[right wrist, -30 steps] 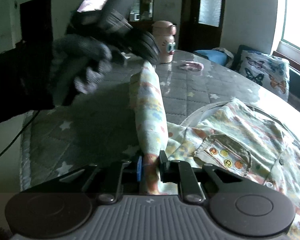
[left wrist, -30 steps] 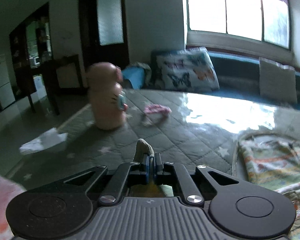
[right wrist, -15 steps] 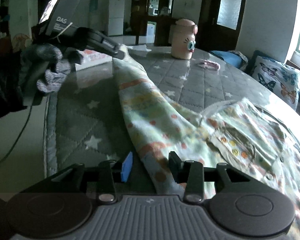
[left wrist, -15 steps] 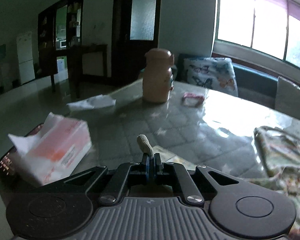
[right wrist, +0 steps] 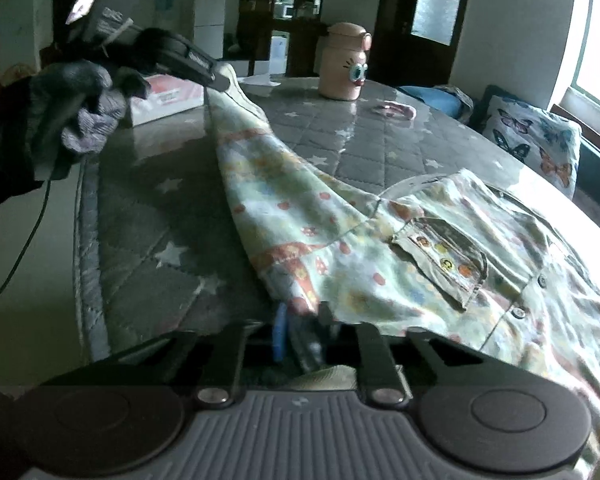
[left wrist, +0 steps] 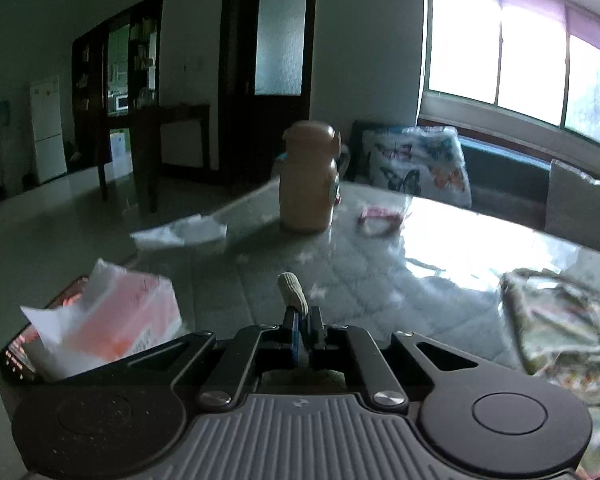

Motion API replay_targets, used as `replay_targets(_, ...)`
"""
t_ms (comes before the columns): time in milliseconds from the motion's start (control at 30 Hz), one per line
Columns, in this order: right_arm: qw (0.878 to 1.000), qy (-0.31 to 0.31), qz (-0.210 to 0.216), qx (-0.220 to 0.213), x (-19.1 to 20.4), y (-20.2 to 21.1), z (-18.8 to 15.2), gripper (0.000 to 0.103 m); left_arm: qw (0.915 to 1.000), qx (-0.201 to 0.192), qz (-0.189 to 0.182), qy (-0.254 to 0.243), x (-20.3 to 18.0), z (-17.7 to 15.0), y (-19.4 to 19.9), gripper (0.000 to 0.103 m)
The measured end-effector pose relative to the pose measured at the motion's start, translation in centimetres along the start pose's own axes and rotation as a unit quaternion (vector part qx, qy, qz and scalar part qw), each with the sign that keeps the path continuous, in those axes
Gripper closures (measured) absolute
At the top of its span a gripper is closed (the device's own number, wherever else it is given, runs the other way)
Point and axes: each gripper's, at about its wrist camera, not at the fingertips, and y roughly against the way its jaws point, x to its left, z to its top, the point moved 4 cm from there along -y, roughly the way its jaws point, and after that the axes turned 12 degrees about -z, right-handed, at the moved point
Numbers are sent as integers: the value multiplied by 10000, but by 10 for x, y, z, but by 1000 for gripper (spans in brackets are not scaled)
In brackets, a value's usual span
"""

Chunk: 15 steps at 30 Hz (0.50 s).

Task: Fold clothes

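Observation:
A pale flower-print shirt with a chest pocket lies on the grey star-quilted table. Its sleeve is stretched out to the left, off the table. In the right wrist view a gloved hand holds my left gripper, shut on the sleeve's cuff. The left wrist view shows that cuff sticking up from my left gripper. My right gripper is shut on the sleeve's near edge by the shirt body. The shirt lies to the right in the left wrist view.
A pink tissue box and a phone lie at the table's left edge. Farther back are a loose tissue, a pink cartoon bottle and a pink hair band. Butterfly cushions sit beyond the table.
My right gripper opened half a second ago and has shut again on the sleeve. The left gripper carried the cuff out to the left, spreading the sleeve flatter.

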Motion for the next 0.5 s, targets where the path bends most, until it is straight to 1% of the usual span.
replay_targets(67, 10000, -71, 29, -9, -1, 1, 1, 98, 10000, 8, 74, -35, 2, -2, 4, 98)
replay_targets(133, 9999, -82, 64, -16, -1, 2, 1, 99, 9994, 272, 233, 24, 10, -14, -1, 97)
replay_targets(200, 9999, 56, 123, 60, 3, 0, -3, 97, 9978, 537, 392, 84, 18, -26, -5, 94)
replay_targets(267, 9997, 59, 199, 116, 5, -3, -7, 92, 9960, 752, 455, 188, 25, -37, -7, 92)
replay_targets(333, 9995, 68, 281, 109, 6, 0, -6, 86, 9955, 799, 487, 149, 26, -41, -5, 89)
replay_targets(400, 9993, 37, 370, 70, 6, 6, -3, 83, 9956, 756, 560, -6, 22, -41, -1, 88)
replay_targets(500, 9994, -28, 350, -6, 3, 11, 2, 83, 9953, 614, 693, -277, 12, -35, 1, 87)
